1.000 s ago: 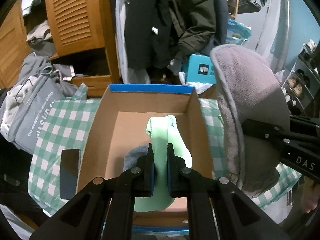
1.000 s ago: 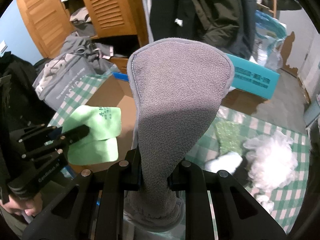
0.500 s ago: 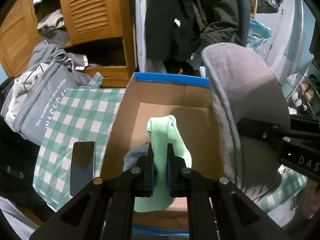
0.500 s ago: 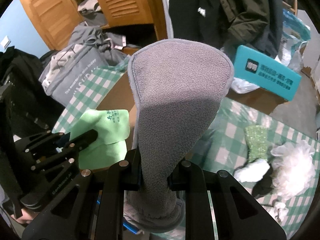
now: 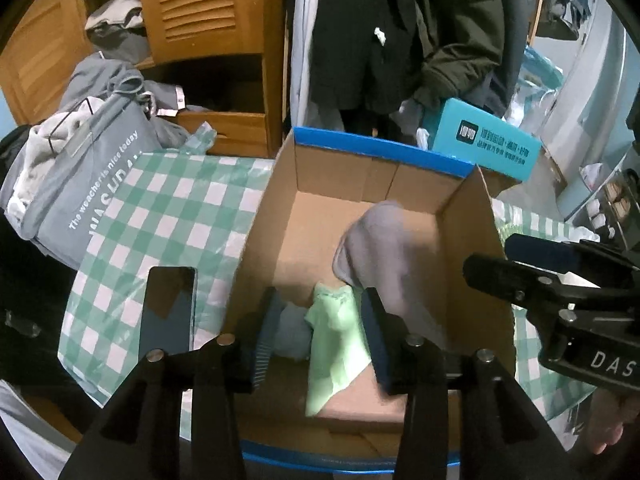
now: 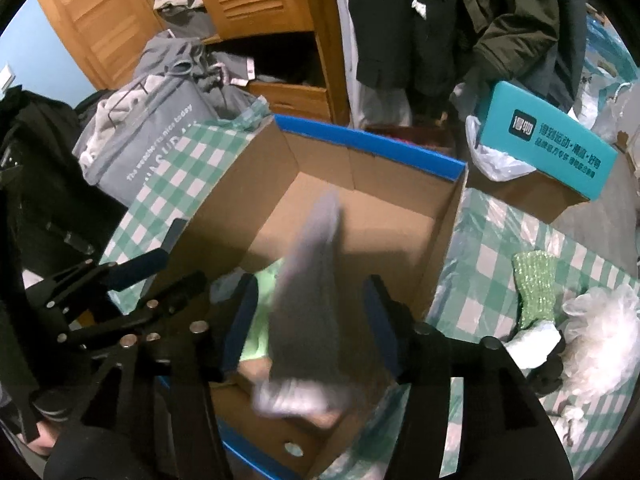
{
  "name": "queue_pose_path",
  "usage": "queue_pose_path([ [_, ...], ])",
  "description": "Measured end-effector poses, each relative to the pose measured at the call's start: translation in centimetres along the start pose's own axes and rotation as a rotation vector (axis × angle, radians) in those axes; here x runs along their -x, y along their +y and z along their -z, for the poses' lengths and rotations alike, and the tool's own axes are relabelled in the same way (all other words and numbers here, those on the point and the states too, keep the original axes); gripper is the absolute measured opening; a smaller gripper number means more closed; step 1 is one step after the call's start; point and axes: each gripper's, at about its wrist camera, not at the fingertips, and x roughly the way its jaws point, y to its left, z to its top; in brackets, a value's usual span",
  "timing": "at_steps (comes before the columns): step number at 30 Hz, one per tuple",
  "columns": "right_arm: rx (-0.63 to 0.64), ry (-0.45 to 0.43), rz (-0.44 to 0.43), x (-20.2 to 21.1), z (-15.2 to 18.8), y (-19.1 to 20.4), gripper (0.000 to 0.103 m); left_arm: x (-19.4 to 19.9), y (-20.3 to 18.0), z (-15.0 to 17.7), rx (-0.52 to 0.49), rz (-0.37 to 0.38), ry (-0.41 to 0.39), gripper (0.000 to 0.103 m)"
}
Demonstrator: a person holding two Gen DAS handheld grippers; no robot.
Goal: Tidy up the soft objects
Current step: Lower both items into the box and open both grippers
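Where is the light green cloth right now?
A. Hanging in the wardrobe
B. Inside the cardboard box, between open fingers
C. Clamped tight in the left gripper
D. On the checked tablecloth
B: the green cloth lies in the cardboard box, with the left gripper spread open around it.

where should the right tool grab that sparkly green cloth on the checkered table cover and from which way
Take the sparkly green cloth at its upper, far end, coming straight down from above. It lies flat on the checkered cover, so there is no raised edge to approach sideways. Its lower end abuts a white piece and a fluffy white puff, while the upper end has bare cover around it.
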Motion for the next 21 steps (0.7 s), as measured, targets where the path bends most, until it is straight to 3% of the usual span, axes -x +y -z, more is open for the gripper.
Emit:
queue_pose_path([
  [4, -0.004, -0.016, 0.016, 0.9, 0.1, -0.4, 0.064, 0.1, 0.2, -0.1, 0.008, -0.002, 0.001, 0.044],
  [8, -0.013, -0.017, 0.03, 1.4, 0.5, -1.1, 0.064, 0.5, 0.1, -0.2, 0.001, 0.0, -0.006, 0.053],
  [21, -0.03, -0.023, 0.09, 3.6, 2.9, -4.3, 0.065, 1.6, -2.9, -0.1, -0.063, 0.007, -0.03, 0.058],
])
